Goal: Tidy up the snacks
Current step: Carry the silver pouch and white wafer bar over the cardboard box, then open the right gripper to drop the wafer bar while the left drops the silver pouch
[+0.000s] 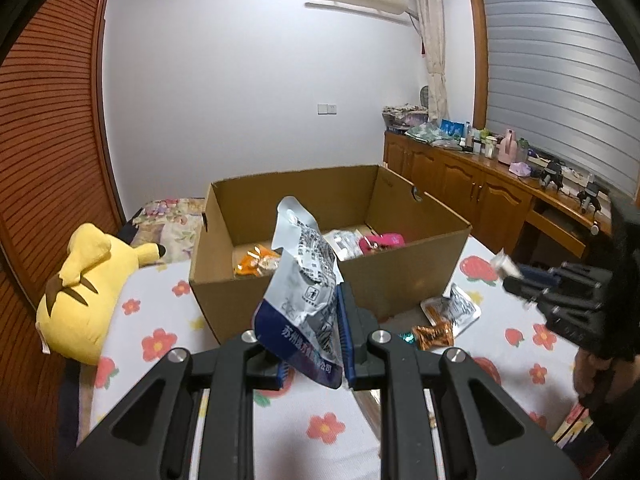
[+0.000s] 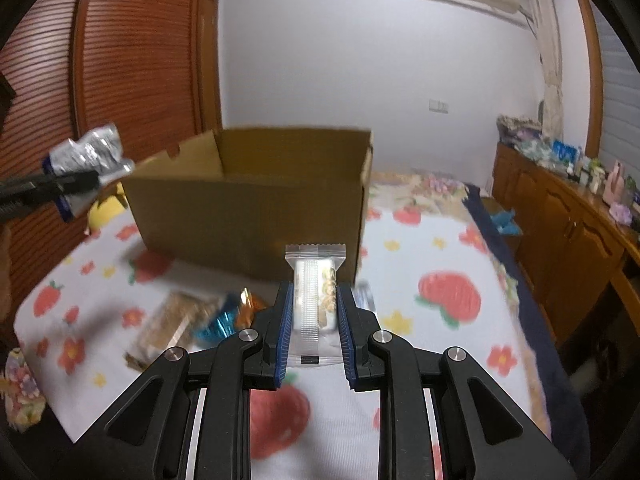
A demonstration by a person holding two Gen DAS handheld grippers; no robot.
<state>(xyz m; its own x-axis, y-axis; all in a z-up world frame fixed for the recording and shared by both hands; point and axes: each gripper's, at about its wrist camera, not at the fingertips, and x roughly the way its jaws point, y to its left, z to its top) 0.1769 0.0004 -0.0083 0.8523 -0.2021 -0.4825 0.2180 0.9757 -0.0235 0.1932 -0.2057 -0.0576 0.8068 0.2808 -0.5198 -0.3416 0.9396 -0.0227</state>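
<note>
An open cardboard box (image 1: 280,304) stands on the flowered bedspread, with several snacks inside: an orange pack (image 1: 256,262) and a pink pack (image 1: 380,242). My left gripper (image 1: 314,320) is shut on a crumpled silver and blue snack pouch (image 1: 306,280), held up in front of the box. In the right wrist view my right gripper (image 2: 314,300) is shut on a clear-wrapped white snack bar (image 2: 314,296), raised above the bed just before the box (image 2: 248,216). The left gripper (image 2: 68,186) with its pouch (image 2: 90,156) shows at far left, the right gripper (image 1: 520,276) at far right.
Loose snacks lie on the bed by the box: an orange pack (image 1: 434,334), a silver pack (image 1: 456,308), a blue candy (image 2: 218,326) and a brown pack (image 2: 170,326). A yellow plush toy (image 1: 84,288) lies left. A wooden cabinet (image 1: 480,188) with clutter runs along the right.
</note>
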